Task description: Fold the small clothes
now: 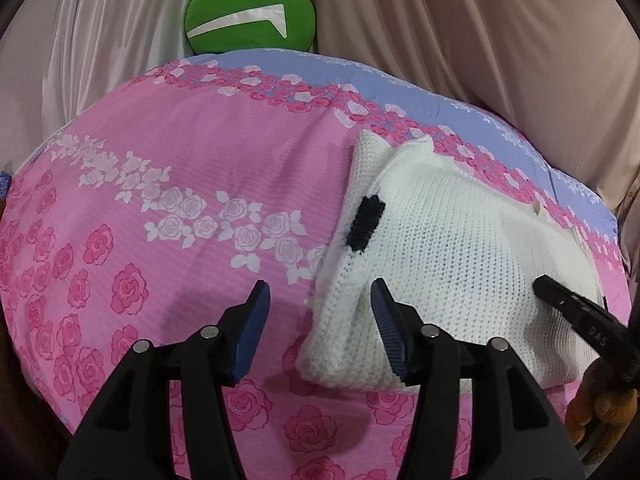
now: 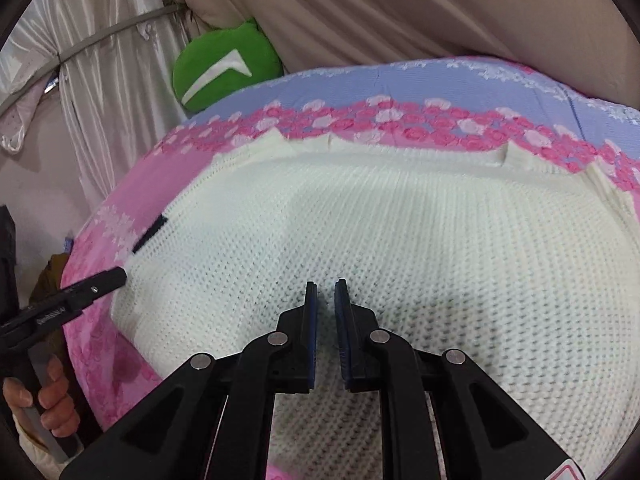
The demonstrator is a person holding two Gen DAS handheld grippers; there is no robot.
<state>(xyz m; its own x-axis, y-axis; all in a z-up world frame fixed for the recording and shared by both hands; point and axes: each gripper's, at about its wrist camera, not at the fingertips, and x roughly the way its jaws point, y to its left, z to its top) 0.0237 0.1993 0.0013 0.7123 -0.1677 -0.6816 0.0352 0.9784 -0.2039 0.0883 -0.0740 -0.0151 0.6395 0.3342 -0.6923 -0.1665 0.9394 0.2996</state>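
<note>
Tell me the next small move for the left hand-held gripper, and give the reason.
Probably ease the left hand-held gripper forward and down onto the near left edge of the white knit, then close. Its jaws stand wide open with nothing between them, and that edge lies just ahead. The right hand-held gripper hovers over the knit's middle, jaws nearly together, seemingly holding nothing.

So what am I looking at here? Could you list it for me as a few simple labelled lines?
surface: pink rose-print bedspread
garment: white knitted sweater, lying partly folded
mark: black patch on the knit
left tongs: open, at the sweater's near-left edge
right tongs: narrow gap between the fingers, empty, over the knit
background: green cushion, beige curtains
</note>
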